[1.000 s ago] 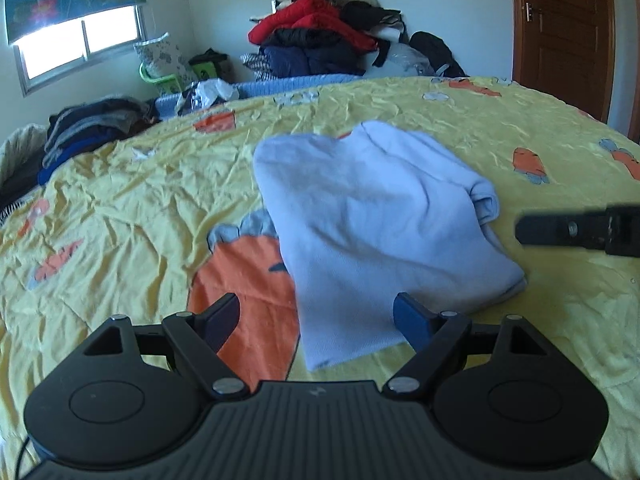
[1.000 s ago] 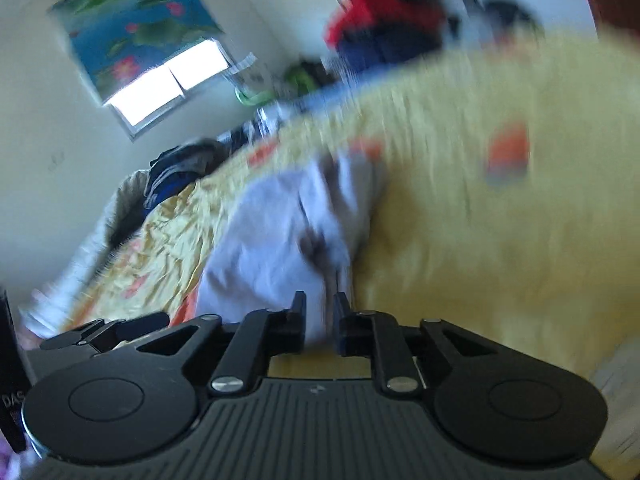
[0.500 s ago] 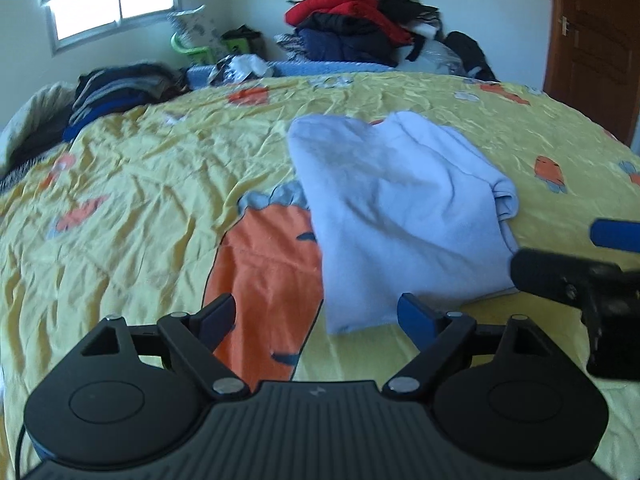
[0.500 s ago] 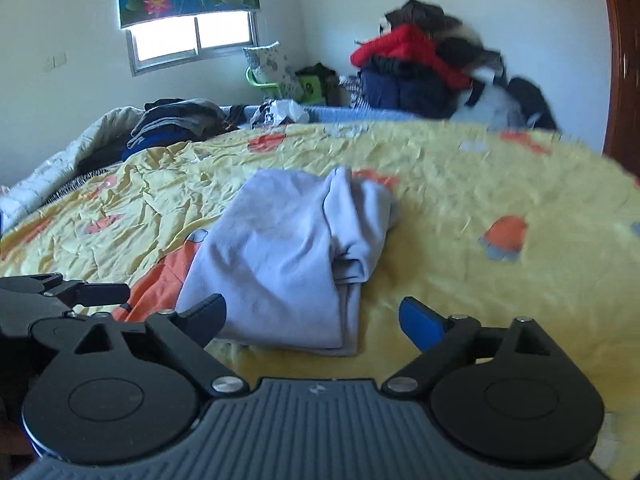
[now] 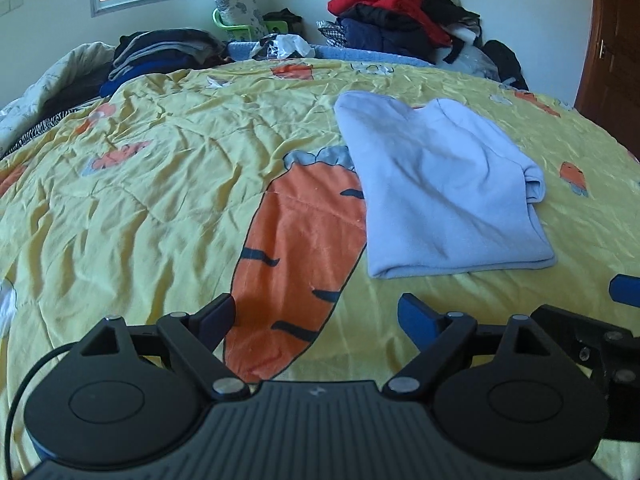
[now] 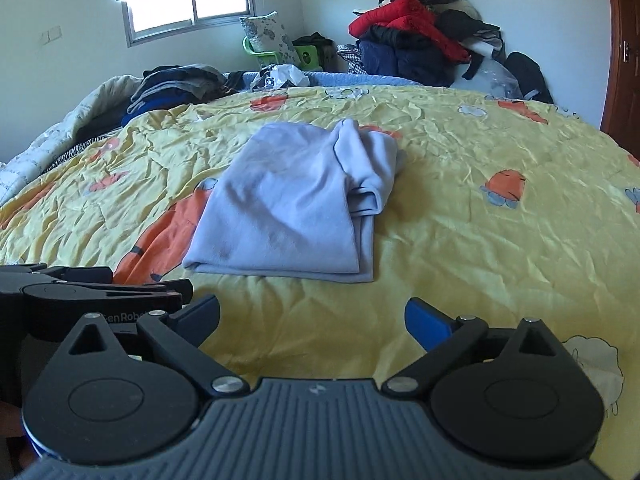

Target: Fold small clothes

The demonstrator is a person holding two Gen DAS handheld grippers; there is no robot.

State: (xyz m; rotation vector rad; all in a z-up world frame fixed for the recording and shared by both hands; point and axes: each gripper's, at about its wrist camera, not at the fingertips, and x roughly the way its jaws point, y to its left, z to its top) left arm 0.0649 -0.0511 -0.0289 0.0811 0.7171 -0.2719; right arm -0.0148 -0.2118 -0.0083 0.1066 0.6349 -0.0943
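Fabric is lying folded in the left wrist view: the pale blue garment is resting on the yellow carrot-print bedspread, and the left gripper is hovering just short of its near hem, jaws wide apart, gripping nothing. The fold seems nearly finished; another fold would call for pinching that hem.

From the right wrist, the right gripper is likewise gaping empty near the garment. Beyond it, a clothes pile is leaning against the wall.
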